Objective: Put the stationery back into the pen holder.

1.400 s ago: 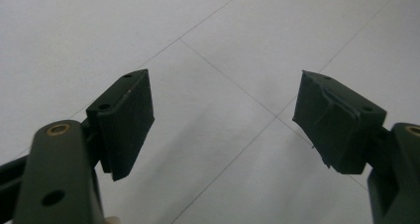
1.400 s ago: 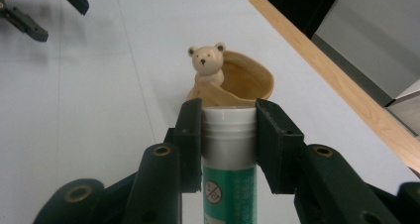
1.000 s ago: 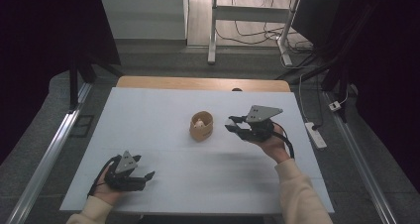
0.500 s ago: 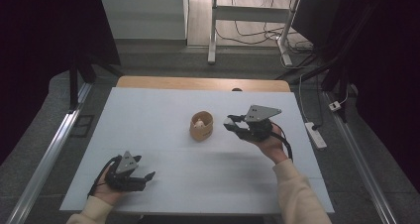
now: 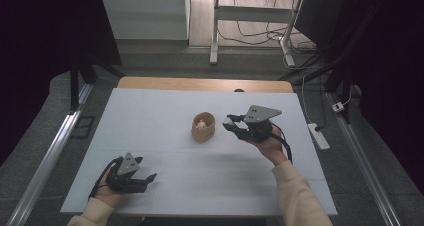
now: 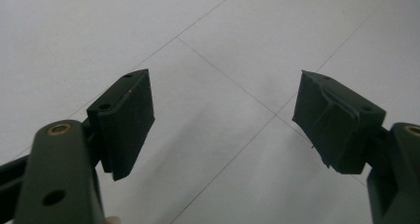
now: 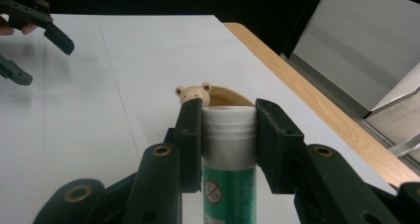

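High view pictures showed the white table [image 5: 165,116] with a small tan bear-shaped holder [image 5: 203,127] standing near its middle. The right gripper [image 5: 235,127] hovered just to the right of that holder, its jaws pointing toward it, carried by a hand in a cream sleeve [image 5: 295,196] that came in from the bottom edge. A grey three-cornered plate sat on top of this gripper.

Right gripper view showed the jaws clamped on the white cap of a green-and-white tube [image 7: 229,154], one pad on each side of the cap, the tube running back between the jaws toward the camera. A round crossed-out symbol was printed on the green part of the tube. Just beyond the cap stood the bear-shaped holder [image 7: 205,96], its little bear head with two round ears peeking over the jaw at the left; whether the tube touched the holder could not be told.

The left gripper [image 5: 147,178] rested low over the near left part of the table, well apart from the holder. Left gripper view showed its jaws standing wide with nothing between them, with bare white table [image 6: 218,50] below, crossed by thin lines.
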A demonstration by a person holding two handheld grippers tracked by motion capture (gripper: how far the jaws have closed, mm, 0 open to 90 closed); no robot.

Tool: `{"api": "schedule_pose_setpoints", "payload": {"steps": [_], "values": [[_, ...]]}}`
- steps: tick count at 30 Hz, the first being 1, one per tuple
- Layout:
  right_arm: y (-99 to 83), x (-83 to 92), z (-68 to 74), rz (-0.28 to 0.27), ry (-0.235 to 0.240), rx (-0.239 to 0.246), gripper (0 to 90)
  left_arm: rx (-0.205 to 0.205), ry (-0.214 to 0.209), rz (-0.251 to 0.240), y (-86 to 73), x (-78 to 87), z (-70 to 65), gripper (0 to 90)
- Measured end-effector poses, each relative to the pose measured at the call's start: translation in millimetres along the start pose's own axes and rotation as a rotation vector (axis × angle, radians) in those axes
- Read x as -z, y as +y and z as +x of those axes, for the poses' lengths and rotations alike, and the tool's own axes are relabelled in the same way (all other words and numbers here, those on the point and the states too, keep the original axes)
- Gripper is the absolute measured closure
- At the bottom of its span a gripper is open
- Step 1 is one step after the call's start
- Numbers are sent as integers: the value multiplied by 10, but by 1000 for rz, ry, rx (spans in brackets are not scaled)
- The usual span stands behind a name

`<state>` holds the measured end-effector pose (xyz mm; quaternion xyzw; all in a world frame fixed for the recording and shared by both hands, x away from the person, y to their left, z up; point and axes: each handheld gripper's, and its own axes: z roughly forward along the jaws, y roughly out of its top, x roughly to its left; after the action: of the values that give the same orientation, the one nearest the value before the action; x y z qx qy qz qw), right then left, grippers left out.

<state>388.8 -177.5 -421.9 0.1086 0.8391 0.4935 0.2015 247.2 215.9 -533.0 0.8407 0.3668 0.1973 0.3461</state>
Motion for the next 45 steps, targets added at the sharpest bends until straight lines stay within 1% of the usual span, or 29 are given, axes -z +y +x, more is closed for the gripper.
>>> {"api": "schedule_pose_setpoints", "payload": {"steps": [4,8,17,26,32,39,45], "values": [[25,-14,9,-13,0,-6,652,-1,1,3,2,-3,-2,233],[49,-26,19,-20,1,-1,652,-2,1,4,2,-4,-5,233],[79,-60,42,-20,9,5,652,-4,0,7,-1,-9,-8,233],[127,-96,60,-36,13,7,652,-8,-1,12,0,-18,-12,232],[143,-123,65,-38,15,8,652,-7,0,12,-1,-16,-13,232],[190,-136,69,-55,12,5,652,-8,2,12,-1,-14,-14,233],[249,-180,68,-75,14,-9,652,-5,3,7,-2,-8,-10,232]]}}
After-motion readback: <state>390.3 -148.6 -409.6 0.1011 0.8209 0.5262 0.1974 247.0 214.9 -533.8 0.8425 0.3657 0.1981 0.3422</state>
